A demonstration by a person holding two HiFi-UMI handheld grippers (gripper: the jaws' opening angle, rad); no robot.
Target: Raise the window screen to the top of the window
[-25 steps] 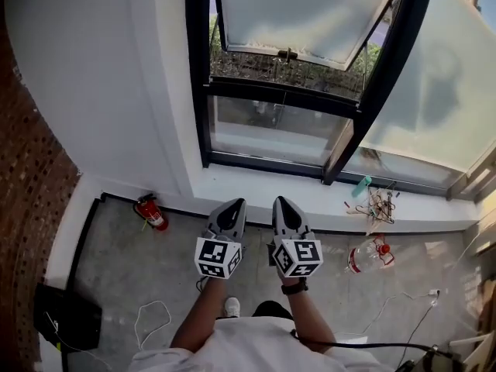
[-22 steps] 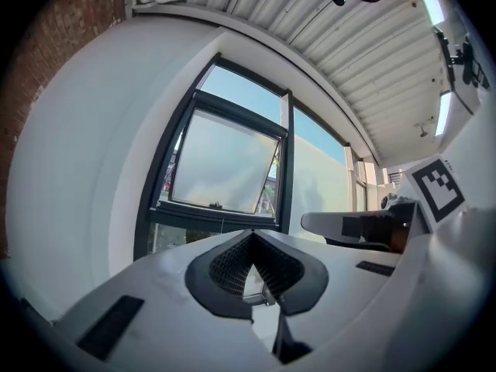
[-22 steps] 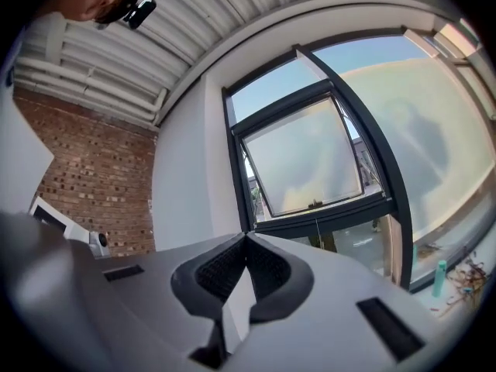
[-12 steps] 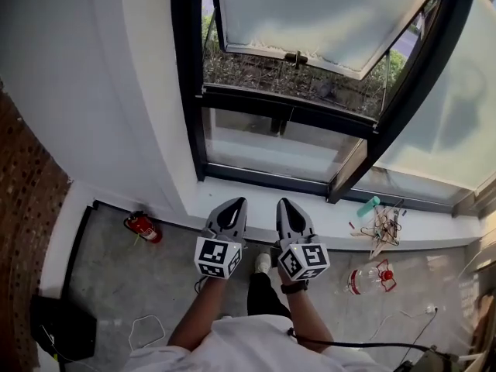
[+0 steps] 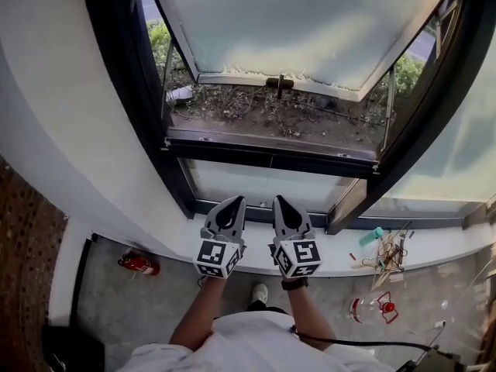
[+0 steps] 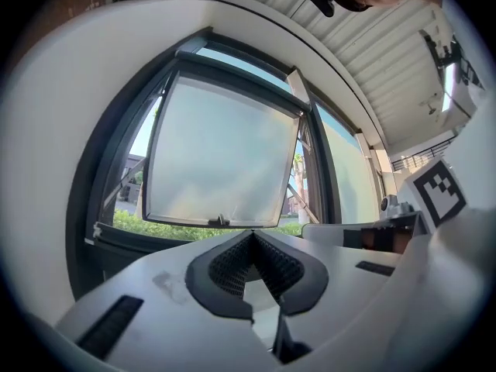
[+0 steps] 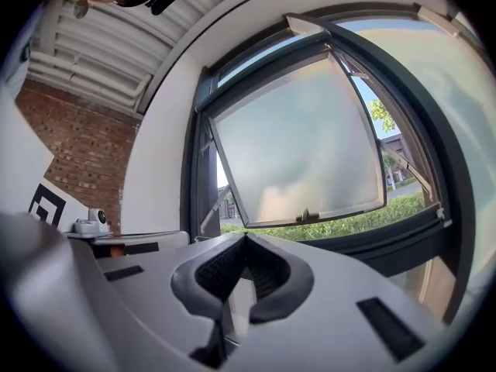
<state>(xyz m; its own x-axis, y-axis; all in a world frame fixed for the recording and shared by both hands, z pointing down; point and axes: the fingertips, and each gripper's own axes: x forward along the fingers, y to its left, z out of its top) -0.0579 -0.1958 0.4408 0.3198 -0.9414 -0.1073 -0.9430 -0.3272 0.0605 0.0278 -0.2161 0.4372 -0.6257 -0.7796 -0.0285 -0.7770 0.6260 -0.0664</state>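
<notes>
Window: dark metal frame, smooth, set in a white plastered wall. Its frosted sash is a flat matte pane hinged at the top and swung outward, with a small latch handle on its lower edge.

Window screen: I cannot pick out any mesh in the opening. A pale rail lies along the bottom of the opening, just above the dark crossbar.

Sill: white, smooth.

My left gripper and right gripper have grey shells and black ribbed pads. Both are closed, pad tips meeting with nothing between them. They are side by side over the sill and touch nothing.
</notes>
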